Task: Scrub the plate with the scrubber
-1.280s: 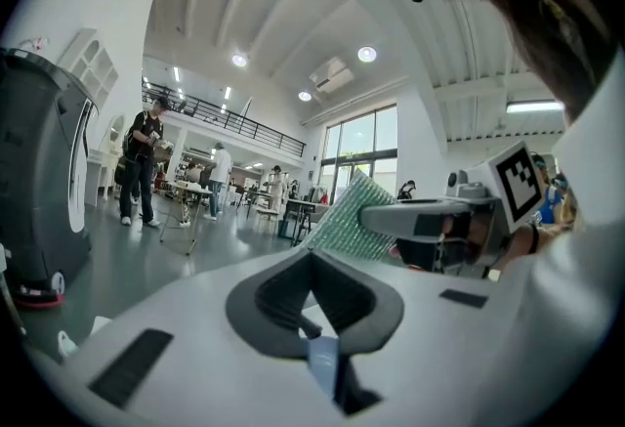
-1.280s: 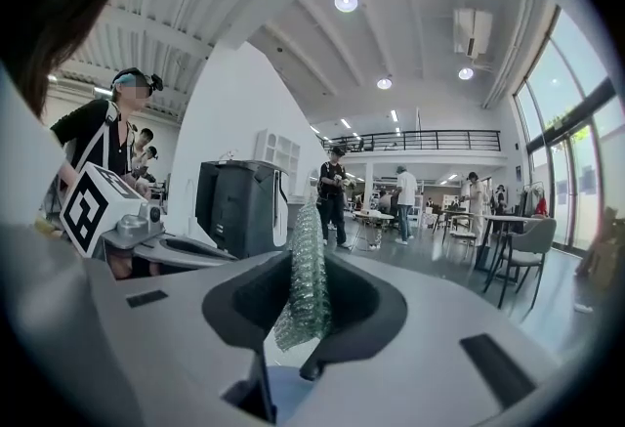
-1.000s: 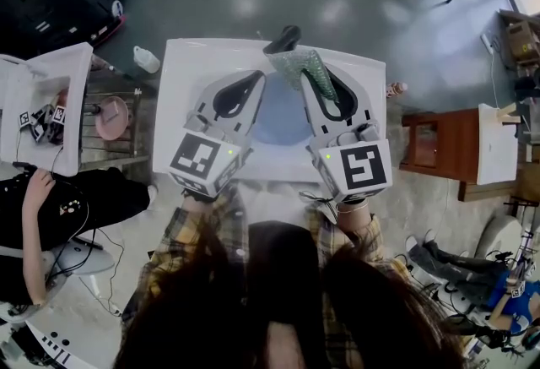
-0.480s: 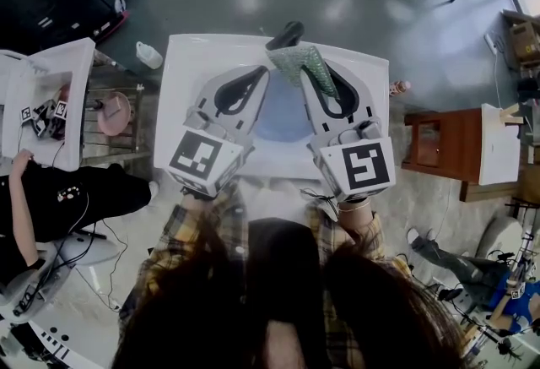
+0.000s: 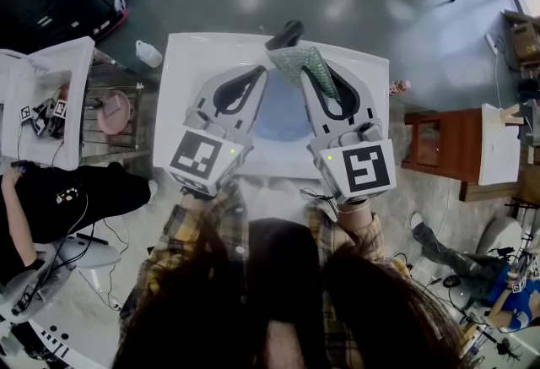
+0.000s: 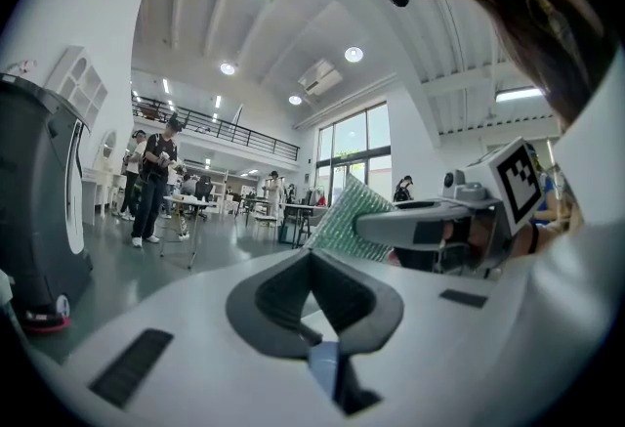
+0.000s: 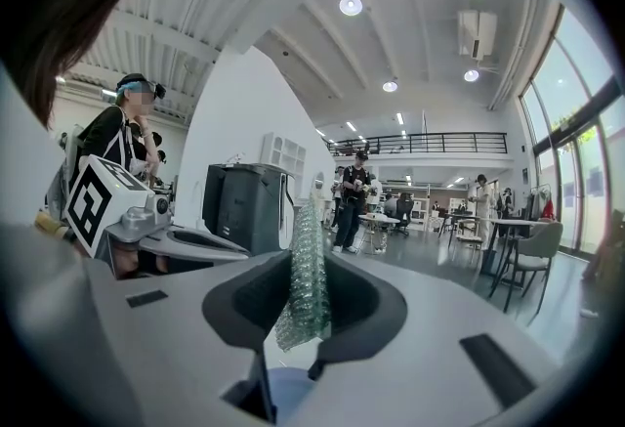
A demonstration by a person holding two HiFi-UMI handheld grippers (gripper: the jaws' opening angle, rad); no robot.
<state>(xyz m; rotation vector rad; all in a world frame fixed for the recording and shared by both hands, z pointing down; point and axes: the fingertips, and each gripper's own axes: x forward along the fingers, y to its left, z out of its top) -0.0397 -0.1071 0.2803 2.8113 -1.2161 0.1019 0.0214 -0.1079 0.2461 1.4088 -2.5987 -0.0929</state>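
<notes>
So honestly, not much has changed over the last second. Both grippers sit in the same spots as in the earlier head view shots, and the only real movement is a person sitting at the next table over at 9 o'clock, who's shifted an arm. The blue plate (image 5: 283, 118) lies in the middle of the white table (image 5: 194, 63), right under the gap between the two grippers. The left gripper (image 6: 312, 254) hangs over its 9 o'clock side and the right gripper (image 7: 305, 261) over its 3 o'clock side. The right gripper is clamped tight on the green mesh scrubber (image 5: 301, 63), which pokes out past the jaw tips toward 12 o'clock. In the head view that puts it out by the plate's far rim rather than down on the blue surface. The left gripper is fully closed with nothing visibly pinched at its tips; only a sliver of the plate's blue shows through the slot lower down. Whether it's pressing on the rim or just hovering isn't clear from here. Both point roughly level across the table, so the scrubber looks lifted off the plate, not rubbing it. For the task this reads as a pause: the scrubber's in hand and the plate's in place, but no scrubbing stroke is going on. The right one probably needs to tip down and come back toward 6 o'clock to get the mesh onto the plate.
</notes>
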